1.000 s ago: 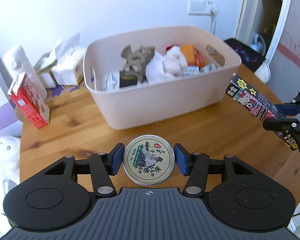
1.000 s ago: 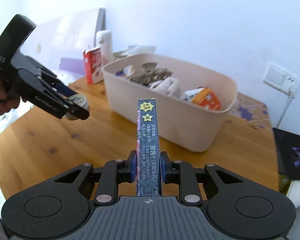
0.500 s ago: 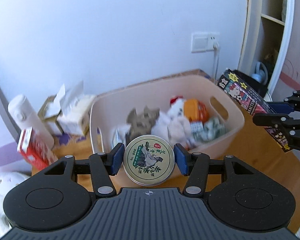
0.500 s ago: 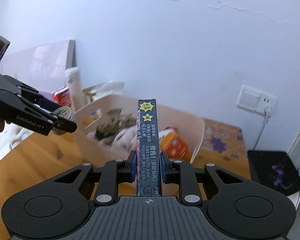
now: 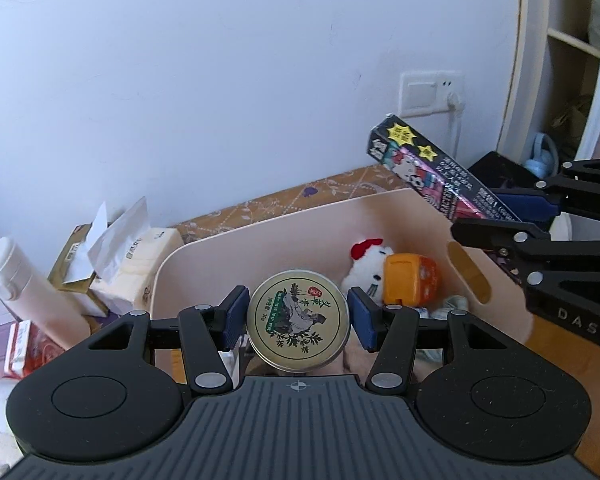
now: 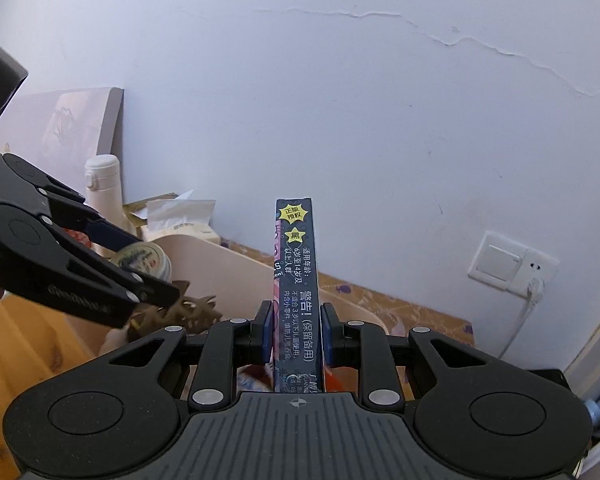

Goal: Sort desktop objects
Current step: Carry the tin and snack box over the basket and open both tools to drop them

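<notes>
Tabletop (image 6: 16,344): wooden, carries the bin.
Bin (image 5: 260,248): beige, against the wall; holds a plush chick (image 5: 370,266), an orange box (image 5: 414,278) and other items.
Left gripper (image 5: 298,320): clamped on the tin, above the bin's near side.
Right gripper (image 6: 296,336): clamped narrow on the carton, over the bin's right end.
Carton (image 6: 296,280): dark, long, held on edge, sticking forward.
Tin (image 5: 298,320): round, gold, lid facing up, between the blue pads (image 5: 234,318).
</notes>
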### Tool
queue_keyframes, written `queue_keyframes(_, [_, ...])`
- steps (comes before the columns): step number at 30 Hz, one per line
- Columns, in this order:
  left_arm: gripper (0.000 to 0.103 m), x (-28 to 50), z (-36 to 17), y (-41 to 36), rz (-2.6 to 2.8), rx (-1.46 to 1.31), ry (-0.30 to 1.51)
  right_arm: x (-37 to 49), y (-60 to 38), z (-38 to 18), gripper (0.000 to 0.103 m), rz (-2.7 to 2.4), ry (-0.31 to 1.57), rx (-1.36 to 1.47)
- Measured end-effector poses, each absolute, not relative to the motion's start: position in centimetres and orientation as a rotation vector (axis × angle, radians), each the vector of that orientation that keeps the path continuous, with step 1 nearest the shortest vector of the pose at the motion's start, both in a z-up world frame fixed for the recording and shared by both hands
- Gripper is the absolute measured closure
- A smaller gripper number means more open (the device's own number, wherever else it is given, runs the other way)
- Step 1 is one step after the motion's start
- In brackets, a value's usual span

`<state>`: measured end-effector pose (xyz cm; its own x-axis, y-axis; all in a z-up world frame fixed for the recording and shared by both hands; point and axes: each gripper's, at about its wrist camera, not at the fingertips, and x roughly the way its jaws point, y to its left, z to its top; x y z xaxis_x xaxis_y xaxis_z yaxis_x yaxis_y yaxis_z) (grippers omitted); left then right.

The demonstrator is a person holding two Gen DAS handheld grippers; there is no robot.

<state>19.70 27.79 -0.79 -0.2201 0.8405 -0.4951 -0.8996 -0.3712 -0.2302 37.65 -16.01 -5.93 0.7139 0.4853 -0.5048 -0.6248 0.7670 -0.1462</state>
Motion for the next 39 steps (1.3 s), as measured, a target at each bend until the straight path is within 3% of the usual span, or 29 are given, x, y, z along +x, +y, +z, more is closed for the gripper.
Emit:
queue_keyframes(9, [0.048, 19.0, -3.2, 32.5, 1.807, -0.766, 0.245, 41.6, -15.1, -9.6, 0.080, 0.656, 0.596, -0.291])
queue_keyframes(18, [0.047, 19.3, -3.6, 33.0, 1.794, -0.781, 0.255, 42.4, -14.4, -11.9, 0.080, 0.696, 0.708, -0.300])
queue_keyframes(20, [0.040, 19.2, -3.6, 32.9, 1.797, -0.788, 0.254, 42.4, -14.2, -12.1, 0.080, 0.696, 0.728, -0.301])
queue_keyframes(23, [0.029, 19.1, -3.5, 32.3, 1.824, -0.790, 0.244, 42.3, -14.3, -11.9, 0.067, 0.693, 0.744, -0.295])
queue_keyframes(29, [0.025, 18.2, -3.2, 31.0, 1.841, -0.829, 0.191, 41.5, -14.9, -10.8, 0.037, 0.673, 0.736, -0.276])
queue_keyframes(37, [0.021, 18.6, -2.1, 28.7, 1.879, -0.821, 0.166, 40.2, -15.4, -8.9, 0.022, 0.620, 0.711, -0.240])
queue_keyframes(39, [0.021, 18.8, -1.9, 28.1, 1.885, -0.820, 0.164, 39.7, -15.6, -8.6, 0.014, 0.605, 0.709, -0.230])
